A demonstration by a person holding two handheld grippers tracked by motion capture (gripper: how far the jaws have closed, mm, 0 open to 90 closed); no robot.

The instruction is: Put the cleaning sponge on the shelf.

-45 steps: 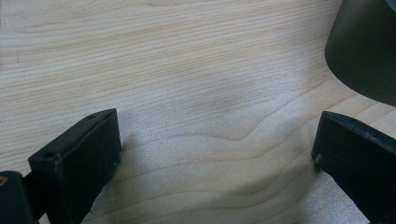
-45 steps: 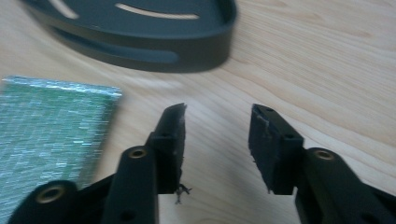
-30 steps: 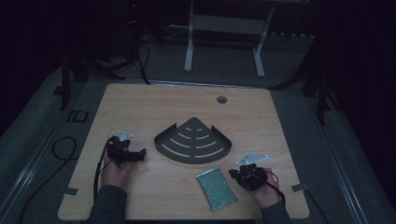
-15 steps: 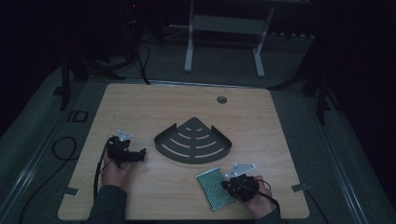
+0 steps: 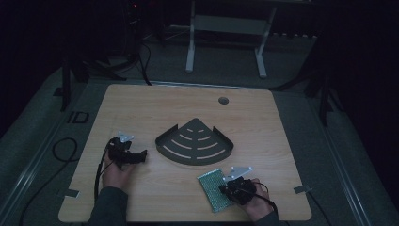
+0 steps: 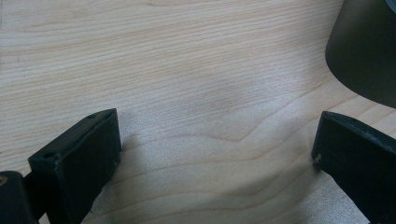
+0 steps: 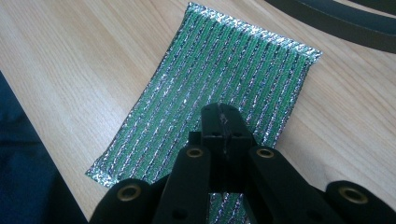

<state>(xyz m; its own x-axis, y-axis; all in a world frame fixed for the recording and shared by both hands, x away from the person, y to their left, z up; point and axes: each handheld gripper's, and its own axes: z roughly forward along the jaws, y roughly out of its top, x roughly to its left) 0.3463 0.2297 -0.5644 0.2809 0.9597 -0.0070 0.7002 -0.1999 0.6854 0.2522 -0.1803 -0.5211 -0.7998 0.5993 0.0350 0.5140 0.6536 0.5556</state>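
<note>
A green, glittery scouring pad (image 5: pixel 211 187) lies flat near the table's front edge. My right gripper (image 5: pixel 227 188) reaches over its right part. In the right gripper view the jaws of the right gripper (image 7: pixel 222 111) stand pressed together over the pad (image 7: pixel 224 65), and nothing shows between them. Whether the tips touch the pad I cannot tell. A dark fan-shaped corner rack (image 5: pixel 195 141) with slots sits mid-table. My left gripper (image 5: pixel 140 154) rests to the left of it, pointing at it. Its jaws are wide open over bare wood in the left gripper view (image 6: pixel 215 140), with the rack's edge (image 6: pixel 364 51) at upper right.
The wooden table (image 5: pixel 263 127) has a round cable hole (image 5: pixel 223 100) at the back. A white metal stand (image 5: pixel 226 28) is on the floor behind it. The rack's rim (image 7: pixel 336 18) lies just beyond the pad. The table's front edge is close to the right hand.
My right gripper has moved left and slightly toward the front edge, from beside the pad to over its right side. The left gripper has kept still.
</note>
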